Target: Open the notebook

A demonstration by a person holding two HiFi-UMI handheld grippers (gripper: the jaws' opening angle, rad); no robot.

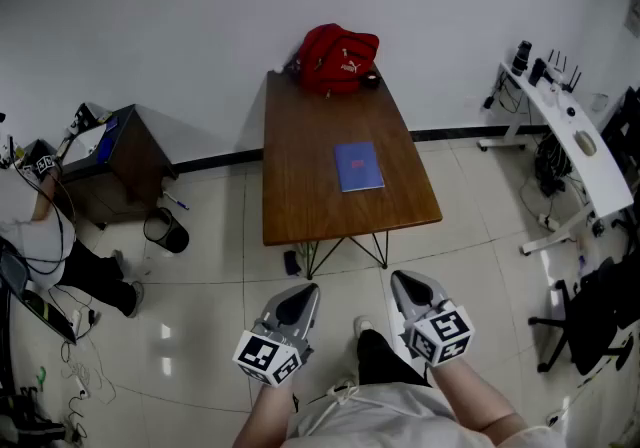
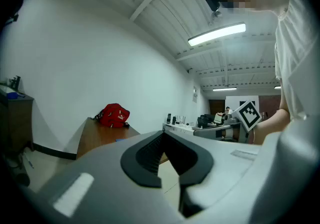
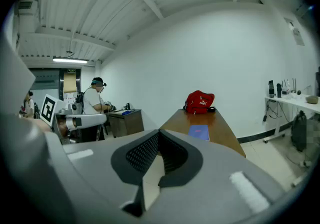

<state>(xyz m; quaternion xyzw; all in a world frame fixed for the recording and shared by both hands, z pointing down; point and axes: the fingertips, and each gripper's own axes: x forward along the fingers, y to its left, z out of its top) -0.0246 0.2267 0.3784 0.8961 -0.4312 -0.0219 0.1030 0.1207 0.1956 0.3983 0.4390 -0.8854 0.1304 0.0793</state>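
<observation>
A blue notebook (image 1: 357, 167) lies closed on the right half of a brown wooden table (image 1: 300, 186); it shows in the right gripper view too, as the notebook (image 3: 199, 131). Both grippers hang over the floor, short of the table's near edge and apart from the notebook. My left gripper (image 1: 304, 290) has its jaws together with nothing between them, and in its own view the left gripper (image 2: 165, 137) points level toward the table. My right gripper (image 1: 400, 279) is shut and empty as well; the right gripper (image 3: 159, 137) looks slightly down at the notebook.
A red bag (image 1: 338, 58) sits at the table's far end against the white wall. A dark cabinet (image 1: 115, 161) and a black bin (image 1: 166, 229) stand left of the table. A white desk (image 1: 570, 131) and an office chair (image 1: 590, 321) are on the right. A person (image 3: 94, 103) works at the cabinet.
</observation>
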